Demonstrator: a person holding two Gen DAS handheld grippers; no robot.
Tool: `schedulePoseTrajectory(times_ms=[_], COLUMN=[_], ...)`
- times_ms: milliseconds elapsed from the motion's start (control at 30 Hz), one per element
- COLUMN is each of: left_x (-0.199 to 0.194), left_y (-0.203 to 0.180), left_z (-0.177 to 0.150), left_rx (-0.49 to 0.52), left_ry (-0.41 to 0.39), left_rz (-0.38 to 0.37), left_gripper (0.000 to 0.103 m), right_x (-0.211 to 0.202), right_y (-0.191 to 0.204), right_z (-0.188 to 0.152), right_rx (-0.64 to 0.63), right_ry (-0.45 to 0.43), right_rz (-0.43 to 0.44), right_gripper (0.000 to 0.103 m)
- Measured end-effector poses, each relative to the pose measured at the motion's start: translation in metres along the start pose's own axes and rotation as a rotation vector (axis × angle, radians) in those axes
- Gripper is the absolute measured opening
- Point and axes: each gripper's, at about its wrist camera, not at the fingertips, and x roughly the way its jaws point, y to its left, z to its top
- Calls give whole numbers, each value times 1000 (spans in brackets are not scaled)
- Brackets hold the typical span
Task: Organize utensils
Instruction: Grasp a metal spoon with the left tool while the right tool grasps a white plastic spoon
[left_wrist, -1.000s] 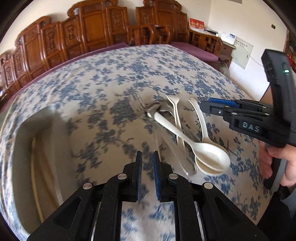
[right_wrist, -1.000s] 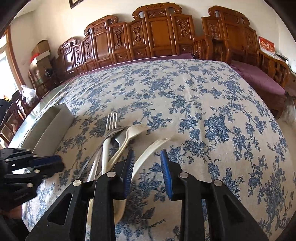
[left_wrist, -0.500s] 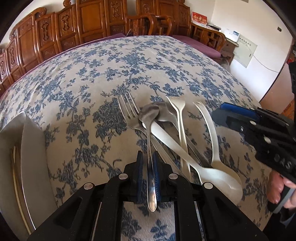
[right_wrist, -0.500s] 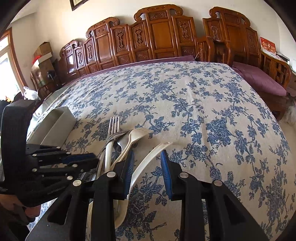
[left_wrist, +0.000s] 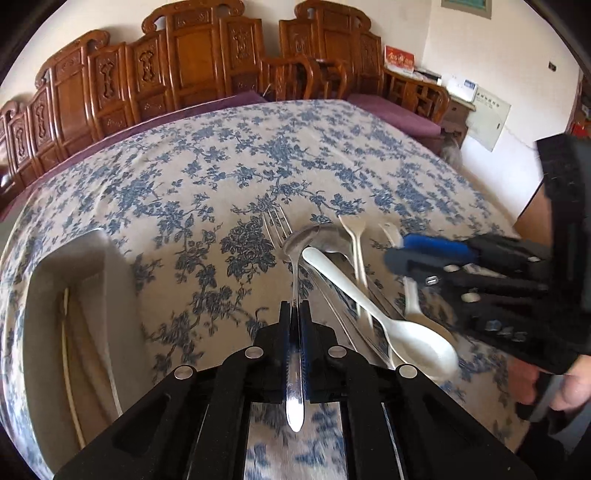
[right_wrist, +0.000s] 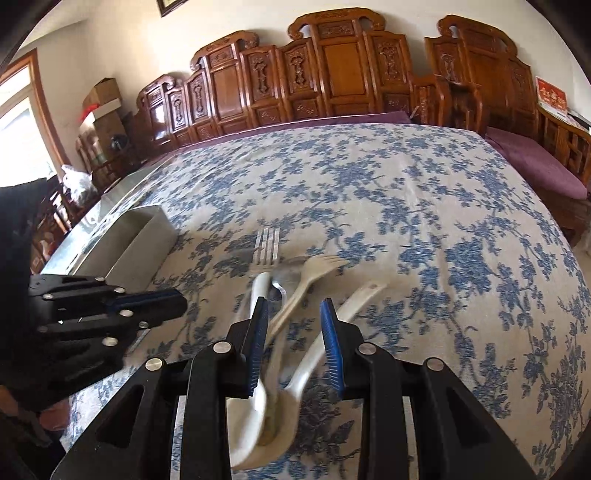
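Observation:
A pile of utensils lies on the blue-flowered tablecloth (left_wrist: 207, 192): a metal fork (left_wrist: 276, 223), white plastic spoons (left_wrist: 373, 314) and a cream plastic fork (right_wrist: 308, 280). My left gripper (left_wrist: 294, 314) is shut on the handle of a metal spoon (left_wrist: 295, 258), its bowl pointing away. My right gripper (right_wrist: 295, 321) is open just above the white spoons (right_wrist: 295, 380); it also shows at the right of the left wrist view (left_wrist: 436, 254).
A grey utensil tray (left_wrist: 70, 302) stands at the left, with a pale stick lying in it; it also shows in the right wrist view (right_wrist: 144, 240). Carved wooden chairs (right_wrist: 332, 74) line the far side of the table.
My left gripper closed on the metal spoon's handle and lifted it slightly toward me. My right gripper opened wider and moved down over the white spoons.

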Motion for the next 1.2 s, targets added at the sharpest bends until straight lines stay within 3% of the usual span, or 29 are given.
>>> schedulePoseTrajectory(times_ms=[167, 233, 567, 667, 767, 933, 1200], left_x=[-28, -35, -58, -60, -63, -67, -80], left_y=[3, 4, 7, 7, 10, 14, 24], left_z=[-5, -7, -15, -16, -16, -16, -13], left_rx=[-9, -15, -22, -15, -16, -24, -34], left_ry=[-40, -51, -93, -101, -106, -115, -137], left_rz=[-3, -7, -14, -13, -15, -13, 7], left_gripper=[4, 4, 4, 4, 4, 4, 4], right_x=[10, 14, 25, 25, 23, 13, -13], right_y=[14, 19, 24, 25, 25, 22, 23], right_z=[-5, -7, -19, -20, -20, -15, -4], right_rx=[-33, -42, -78, -78, -72, -50, -4], right_ry=[51, 77, 177, 177, 170, 137, 24], right_rz=[35, 52, 14, 7, -5, -6, 37], right_gripper=[32, 24, 17, 17, 9, 8, 8])
